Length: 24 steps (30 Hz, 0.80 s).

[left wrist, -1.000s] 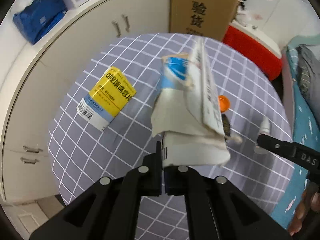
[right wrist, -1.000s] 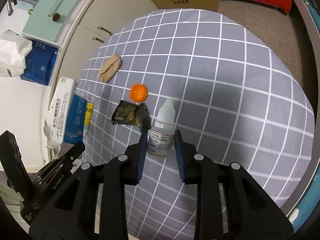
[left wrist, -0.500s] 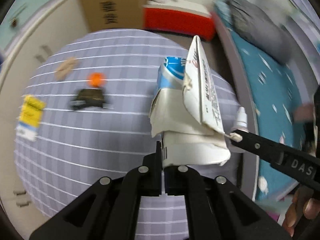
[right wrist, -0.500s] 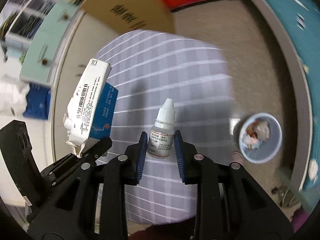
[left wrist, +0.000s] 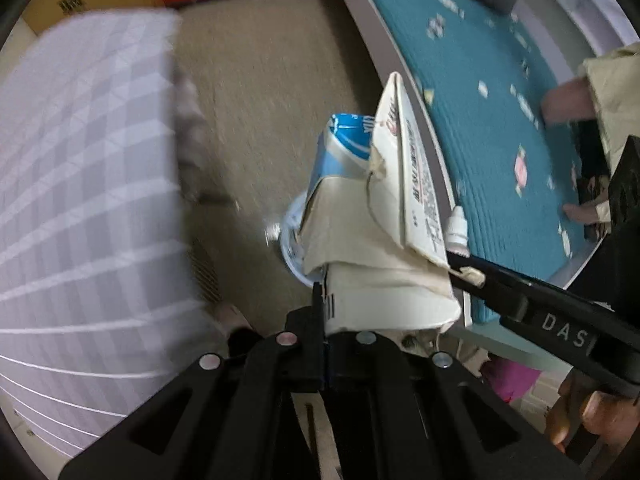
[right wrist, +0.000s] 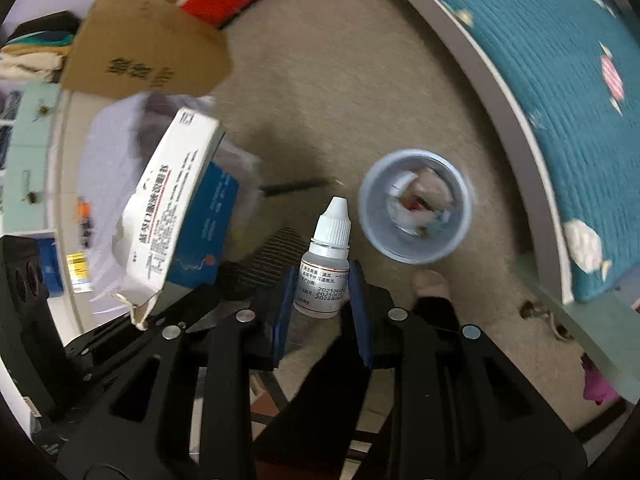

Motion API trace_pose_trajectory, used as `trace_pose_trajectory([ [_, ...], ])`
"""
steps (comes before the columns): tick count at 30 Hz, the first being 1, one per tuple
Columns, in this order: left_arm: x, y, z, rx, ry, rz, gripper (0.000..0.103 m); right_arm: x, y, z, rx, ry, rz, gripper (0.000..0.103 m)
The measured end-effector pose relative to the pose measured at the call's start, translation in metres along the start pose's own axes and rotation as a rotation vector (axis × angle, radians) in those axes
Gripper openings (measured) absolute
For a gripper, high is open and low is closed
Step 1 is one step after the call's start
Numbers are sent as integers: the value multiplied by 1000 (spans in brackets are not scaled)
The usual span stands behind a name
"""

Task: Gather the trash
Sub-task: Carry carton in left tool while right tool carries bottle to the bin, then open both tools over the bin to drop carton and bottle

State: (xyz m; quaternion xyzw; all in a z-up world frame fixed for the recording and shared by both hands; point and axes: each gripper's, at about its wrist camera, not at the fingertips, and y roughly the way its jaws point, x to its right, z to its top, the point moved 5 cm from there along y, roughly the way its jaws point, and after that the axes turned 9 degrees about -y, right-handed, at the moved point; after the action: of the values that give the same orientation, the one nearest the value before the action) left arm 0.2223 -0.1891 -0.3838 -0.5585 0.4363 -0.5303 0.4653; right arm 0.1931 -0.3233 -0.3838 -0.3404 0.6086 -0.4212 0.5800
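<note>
Right wrist view: we see the right gripper (right wrist: 322, 300) pinching a small dropper bottle (right wrist: 326, 268) upright, with the blue trash bin (right wrist: 414, 206) just ahead and right of its tips. Left gripper (left wrist: 326, 312) is pressed together on a torn medicine box (left wrist: 384, 216); the bin beneath it is mostly hidden, probably directly below.
</note>
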Motion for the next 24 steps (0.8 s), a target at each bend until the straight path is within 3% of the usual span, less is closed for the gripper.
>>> trace_pose_trajectory([
  [4, 9, 50, -9, -82, -13, 50, 1, 39, 27, -5, -40, 31, -12, 28],
  [9, 5, 86, -10, -128, -33, 93, 1, 63, 61, 1, -61, 46, -11, 29],
  [11, 6, 94, -8, -143, -41, 110, 1, 72, 76, 5, -71, 51, -8, 38],
  [12, 5, 99, -7, -148, -43, 118, 1, 75, 80, 5, -75, 57, -15, 55],
  [13, 10, 105, -4, -153, -44, 123, 1, 81, 84, 6, -74, 64, -33, 57],
  [24, 28, 144, -10, -235, -37, 115, 2, 112, 70, -15, -56, 141, -26, 58],
])
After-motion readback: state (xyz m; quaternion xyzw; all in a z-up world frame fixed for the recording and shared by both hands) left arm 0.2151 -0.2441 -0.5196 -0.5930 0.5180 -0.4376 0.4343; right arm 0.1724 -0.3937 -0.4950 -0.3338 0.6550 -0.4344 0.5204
